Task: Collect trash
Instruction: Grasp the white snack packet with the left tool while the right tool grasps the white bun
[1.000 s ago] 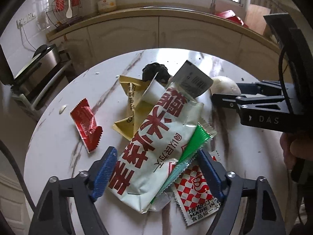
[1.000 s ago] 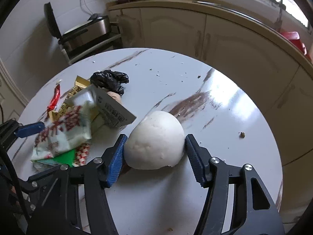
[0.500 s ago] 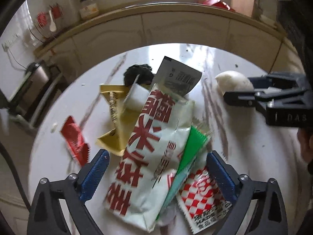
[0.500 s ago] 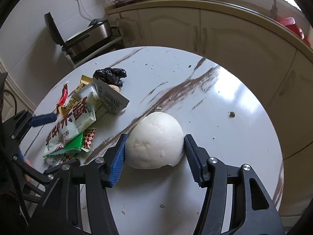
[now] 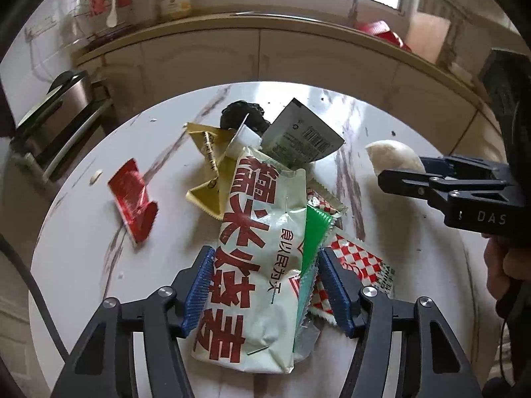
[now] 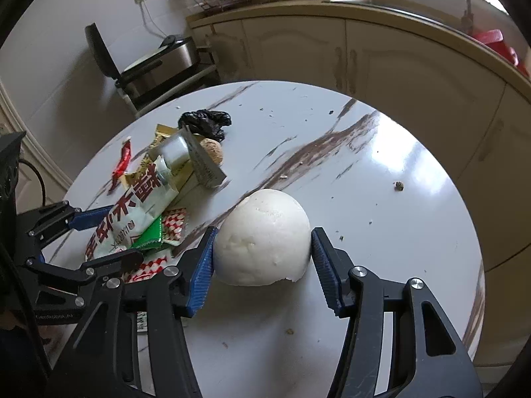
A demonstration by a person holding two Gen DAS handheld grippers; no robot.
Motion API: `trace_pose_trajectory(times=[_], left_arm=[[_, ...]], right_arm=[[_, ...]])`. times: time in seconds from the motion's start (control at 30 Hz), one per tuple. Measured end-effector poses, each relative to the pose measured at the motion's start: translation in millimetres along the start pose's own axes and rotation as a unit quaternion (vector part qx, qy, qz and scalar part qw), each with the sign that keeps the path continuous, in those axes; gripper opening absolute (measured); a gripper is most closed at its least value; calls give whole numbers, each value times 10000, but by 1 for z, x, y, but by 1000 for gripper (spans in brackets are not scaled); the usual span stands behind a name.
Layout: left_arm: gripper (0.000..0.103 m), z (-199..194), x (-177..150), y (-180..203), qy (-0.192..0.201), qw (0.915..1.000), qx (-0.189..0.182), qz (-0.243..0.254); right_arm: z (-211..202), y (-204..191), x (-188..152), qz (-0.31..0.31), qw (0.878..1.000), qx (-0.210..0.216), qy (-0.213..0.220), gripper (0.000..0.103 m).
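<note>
Two pieces of trash are in our grip at once. The large pale-green snack wrapper with red characters [image 5: 259,258] sits lengthwise between the blue pads of our left gripper [image 5: 265,285], with a thin green sachet [image 5: 315,232] tucked against its right edge; both pads press on this bundle, pinching it across its width. It looks light, crinkly and slick, so we judge it could slide out unless held low near the crumpled bottom end, where the film bunches. Beyond the left fingertips lie a grey barcode-printed packet [image 5: 298,136], a yellow wrapper [image 5: 207,172] and a crumpled black plastic bag [image 5: 242,116]; left of the fingers a red sachet [image 5: 132,199] lies apart, and under the right finger a red-and-white checkered wrapper [image 5: 358,265].

Our right gripper [image 6: 262,262] clamps the white steamed bun [image 6: 262,238], a pad touching each flank at its widest part, on the white marbled round table [image 6: 398,199]. The bun seems soft and squashable; we would squeeze gently.
</note>
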State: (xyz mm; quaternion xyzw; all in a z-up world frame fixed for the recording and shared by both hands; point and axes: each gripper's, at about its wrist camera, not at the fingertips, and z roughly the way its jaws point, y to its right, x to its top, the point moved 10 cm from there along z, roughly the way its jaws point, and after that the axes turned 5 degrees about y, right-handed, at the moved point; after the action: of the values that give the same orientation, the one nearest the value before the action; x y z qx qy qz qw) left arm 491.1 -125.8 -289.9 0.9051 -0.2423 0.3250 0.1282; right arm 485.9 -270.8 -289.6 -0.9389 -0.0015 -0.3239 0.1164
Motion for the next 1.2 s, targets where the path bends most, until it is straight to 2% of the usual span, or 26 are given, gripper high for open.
trace_pose_trajectory(times=[0.1,0.17,0.23,0.27,0.3,0.33,0.4,0.6,1.0,1.2], left_arm=[[59,-2,-7,3,-55,10000,51,38],[65,-1,-8,5,-116,9997,127,149],[76,3,-3,5,-121,9991,298,293],[76,7,-1,5,-123,9988,317,349],[74,10,0,6,-131,9990,256,344],[63,12,1,7,-143,9994,139,272],[61,14,10,8,-136,9997,92,159],[49,-4,3,13,61,9999,83,20],[47,-47,-9,21,300,9994,34,-194],[47,-79,-3,39,538,9985,-24,-58]], right_arm=[[-7,-1,-2,-3,10000,30,30,53],[-11,-1,-4,5,10000,27,41,53],[-12,-1,-5,15,10000,23,36,53],[-13,-1,-6,21,10000,17,32,53],[-14,-1,-7,26,10000,19,31,53],[-15,-1,-7,34,10000,19,31,53],[-17,-1,-8,46,10000,24,38,53],[-26,2,-9,35,10000,20,89,52],[-47,4,-18,80,9998,73,181,52],[-65,14,-18,151,9994,13,306,52]])
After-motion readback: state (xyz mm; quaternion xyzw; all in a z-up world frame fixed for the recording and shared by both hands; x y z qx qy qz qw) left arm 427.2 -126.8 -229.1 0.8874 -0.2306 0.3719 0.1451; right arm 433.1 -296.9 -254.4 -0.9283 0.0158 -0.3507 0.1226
